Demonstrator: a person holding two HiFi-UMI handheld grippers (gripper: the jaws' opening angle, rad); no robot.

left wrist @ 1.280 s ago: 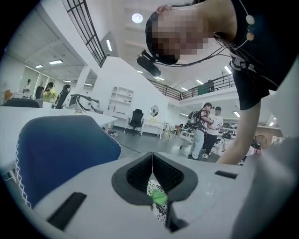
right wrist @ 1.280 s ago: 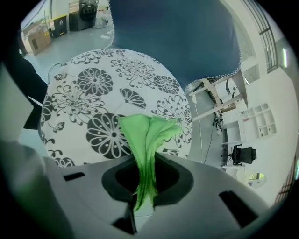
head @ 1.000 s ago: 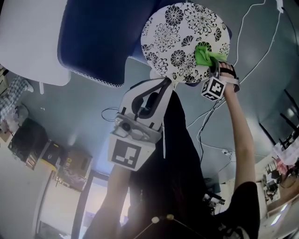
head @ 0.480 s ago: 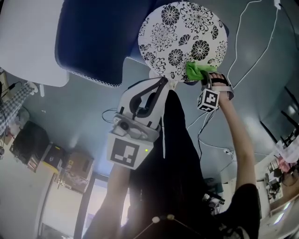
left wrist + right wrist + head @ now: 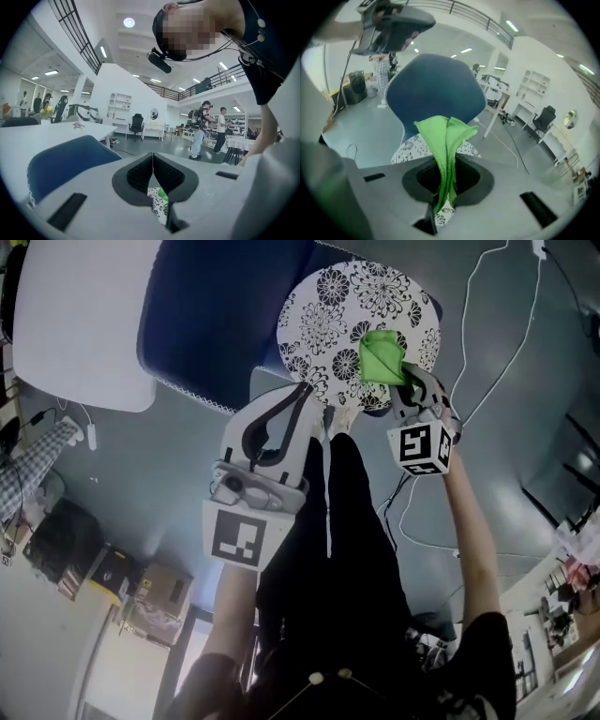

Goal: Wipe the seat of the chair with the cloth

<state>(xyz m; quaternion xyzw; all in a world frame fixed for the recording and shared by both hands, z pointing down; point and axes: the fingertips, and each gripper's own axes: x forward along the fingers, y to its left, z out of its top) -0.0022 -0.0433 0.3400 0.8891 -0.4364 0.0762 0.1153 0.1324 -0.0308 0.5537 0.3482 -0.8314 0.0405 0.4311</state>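
Observation:
The chair's round seat [image 5: 328, 315] is white with black flowers and sits at the top middle of the head view, with a dark blue backrest [image 5: 220, 315] to its left. A green cloth [image 5: 380, 357] lies on the seat's right part, and my right gripper [image 5: 405, 382] is shut on it. In the right gripper view the cloth [image 5: 445, 145] fans out from the jaws over the patterned seat [image 5: 412, 147]. My left gripper [image 5: 305, 395] is shut on nothing, held near the seat's front edge. Through its jaws a strip of seat [image 5: 158, 208] shows.
A white table [image 5: 84, 324] stands at the upper left beside the backrest. White cables [image 5: 487, 352] trail over the grey floor to the right of the seat. Boxes and bags [image 5: 112, 568] sit at the lower left. People stand far off in the left gripper view.
My right gripper has carried the cloth leftward and inward over the seat, from near its right edge toward the middle. The left gripper shifted slightly up toward the seat.

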